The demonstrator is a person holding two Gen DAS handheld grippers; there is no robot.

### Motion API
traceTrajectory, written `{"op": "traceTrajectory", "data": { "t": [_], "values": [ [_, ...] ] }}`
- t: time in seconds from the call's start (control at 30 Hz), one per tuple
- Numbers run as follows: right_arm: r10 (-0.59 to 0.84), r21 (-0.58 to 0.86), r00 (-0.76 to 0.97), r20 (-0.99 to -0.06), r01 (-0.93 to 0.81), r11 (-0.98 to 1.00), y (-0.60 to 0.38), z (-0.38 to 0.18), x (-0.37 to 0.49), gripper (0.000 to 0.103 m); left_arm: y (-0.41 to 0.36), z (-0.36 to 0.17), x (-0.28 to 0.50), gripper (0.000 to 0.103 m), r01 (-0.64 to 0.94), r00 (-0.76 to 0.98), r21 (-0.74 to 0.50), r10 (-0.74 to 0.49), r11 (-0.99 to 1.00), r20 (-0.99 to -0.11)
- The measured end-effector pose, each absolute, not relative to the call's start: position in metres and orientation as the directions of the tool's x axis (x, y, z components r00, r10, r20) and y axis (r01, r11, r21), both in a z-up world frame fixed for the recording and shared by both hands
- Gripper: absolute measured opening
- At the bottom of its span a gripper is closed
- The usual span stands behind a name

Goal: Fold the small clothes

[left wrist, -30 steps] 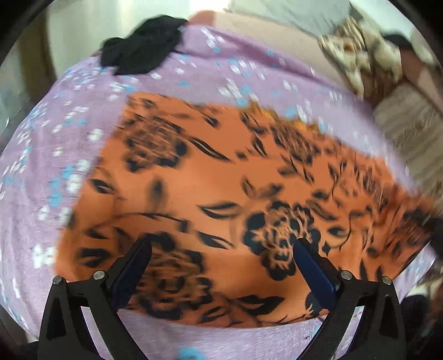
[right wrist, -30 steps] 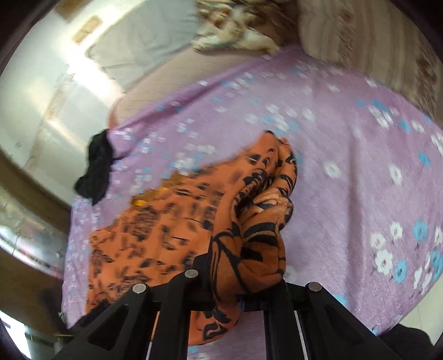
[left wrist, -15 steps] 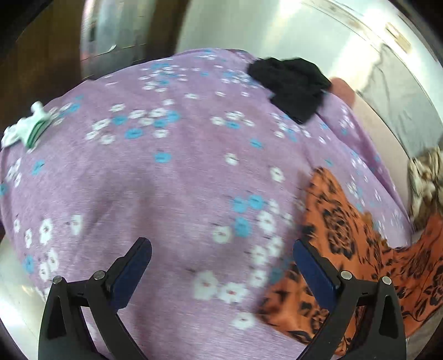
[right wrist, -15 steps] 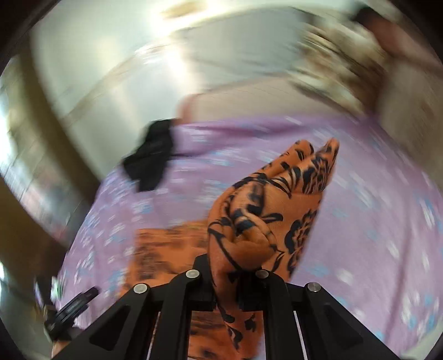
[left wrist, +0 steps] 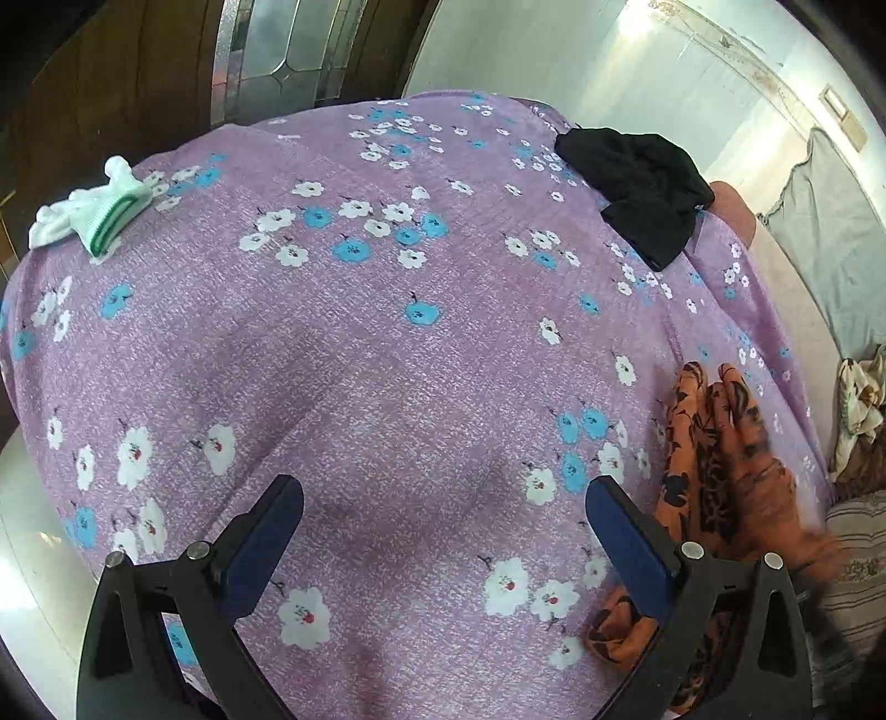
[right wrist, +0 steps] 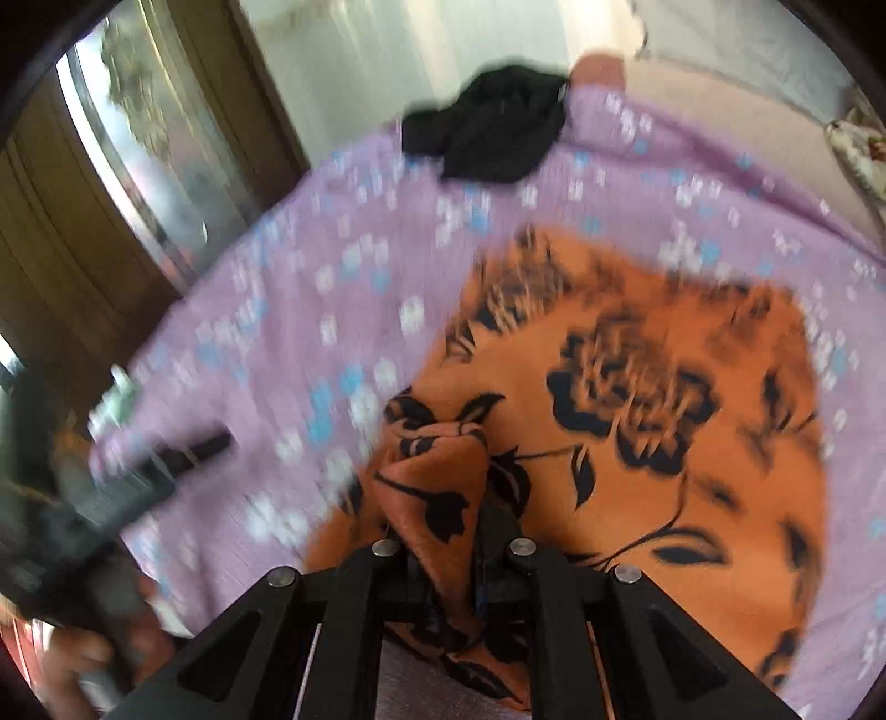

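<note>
Orange cloth (right wrist: 637,399) (black flowers).

A purple bedsheet (left wrist: 387,343) printed with white and blue flowers covers the bed. Behind it stands a dark wooden door (left wrist: 99,88) with a patterned glass panel (left wrist: 277,55), beside a pale wall (left wrist: 526,50). At the far right, a grey cloth (left wrist: 830,232) hangs along the wall, a crumpled brown-and-cream fabric (left wrist: 858,399) lies at the bed's edge, and a striped beige cushion (left wrist: 858,554) sits near it.
</note>
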State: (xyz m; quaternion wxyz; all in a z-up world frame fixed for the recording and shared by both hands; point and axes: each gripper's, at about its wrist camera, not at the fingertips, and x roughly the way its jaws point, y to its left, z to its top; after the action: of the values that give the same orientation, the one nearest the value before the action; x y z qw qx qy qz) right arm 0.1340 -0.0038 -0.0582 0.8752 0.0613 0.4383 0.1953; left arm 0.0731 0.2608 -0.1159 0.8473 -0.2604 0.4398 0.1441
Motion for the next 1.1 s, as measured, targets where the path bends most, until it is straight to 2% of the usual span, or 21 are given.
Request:
{"op": "traceTrajectory", "data": {
  "t": [0.1, 0.2, 0.23, 0.33, 0.37, 0.47, 0.63, 0.73, 0.83, 0.97, 1.0, 1.07, 1.1],
  "values": [
    [0.427, 0.342, 0.642, -0.637, -0.261, 0.903, -0.018, -0.019, 0.128, 0.01, 0.259, -0.113, 0.073, 0.102, -0.46, 0.581, -0.316, 0.013, 0.83, -0.814],
    [0.476, 0.407, 0.671, -0.568, -0.273, 0.872, -0.02, -0.012, 0.124, 0.01, 0.261, -0.114, 0.072, 0.102, -0.469, 0.579, -0.314, 0.02, 0.825, -0.815],
    [0.483, 0.396, 0.649, -0.587, -0.29, 0.871, -0.014, -0.021, 0.124, 0.01, 0.262, -0.115, 0.072, 0.102, -0.475, 0.577, -0.314, 0.02, 0.822, -0.817],
    [0.469, 0.352, 0.441, -0.766, -0.322, 0.879, 0.02, -0.097, 0.134, 0.01, 0.263, -0.117, 0.073, 0.102, -0.482, 0.569, -0.313, 0.021, 0.818, -0.822],
    [0.457, 0.349, 0.409, -0.79, -0.314, 0.883, 0.02, -0.115, 0.132, 0.01, 0.262, -0.117, 0.073, 0.102, -0.48, 0.568, -0.31, 0.021, 0.821, -0.823],
    [0.483, 0.383, 0.43, -0.762, -0.302, 0.873, 0.011, -0.111, 0.126, 0.01, 0.259, -0.117, 0.073, 0.102, -0.46, 0.572, -0.31, 0.011, 0.832, -0.82],
    [0.486, 0.344, 0.479, -0.731, -0.355, 0.869, 0.015, -0.081, 0.124, 0.01, 0.252, -0.117, 0.077, 0.102, -0.436, 0.581, -0.326, -0.014, 0.839, -0.814],
    [0.473, 0.341, 0.376, -0.797, -0.366, 0.866, 0.017, -0.123, 0.127, 0.011, 0.249, -0.118, 0.078, 0.102, -0.432, 0.578, -0.325, -0.018, 0.841, -0.816],
    [0.515, 0.4, 0.403, -0.757, -0.338, 0.852, 0.006, -0.118, 0.13, 0.012, 0.246, -0.117, 0.078, 0.102, -0.415, 0.585, -0.33, -0.029, 0.848, -0.811],
    [0.502, 0.356, 0.396, -0.769, -0.387, 0.851, 0.012, -0.116, 0.125, 0.015, 0.243, -0.111, 0.08, 0.102, -0.371, 0.618, -0.401, -0.1, 0.837, -0.78],
    [0.511, 0.371, 0.394, -0.764, -0.38, 0.847, 0.01, -0.115, 0.123, 0.018, 0.24, -0.108, 0.082, 0.102, -0.346, 0.628, -0.431, -0.136, 0.833, -0.767],
    [0.546, 0.41, 0.387, -0.743, -0.381, 0.829, 0.004, -0.11, 0.116, 0.029, 0.231, -0.103, 0.087, 0.102, -0.288, 0.637, -0.479, -0.208, 0.829, -0.743],
    [0.554, 0.415, 0.387, -0.737, -0.387, 0.823, 0.001, -0.111, 0.113, 0.044, 0.222, -0.099, 0.092, 0.102, -0.246, 0.636, -0.501, -0.252, 0.83, -0.729]
  ]
}}
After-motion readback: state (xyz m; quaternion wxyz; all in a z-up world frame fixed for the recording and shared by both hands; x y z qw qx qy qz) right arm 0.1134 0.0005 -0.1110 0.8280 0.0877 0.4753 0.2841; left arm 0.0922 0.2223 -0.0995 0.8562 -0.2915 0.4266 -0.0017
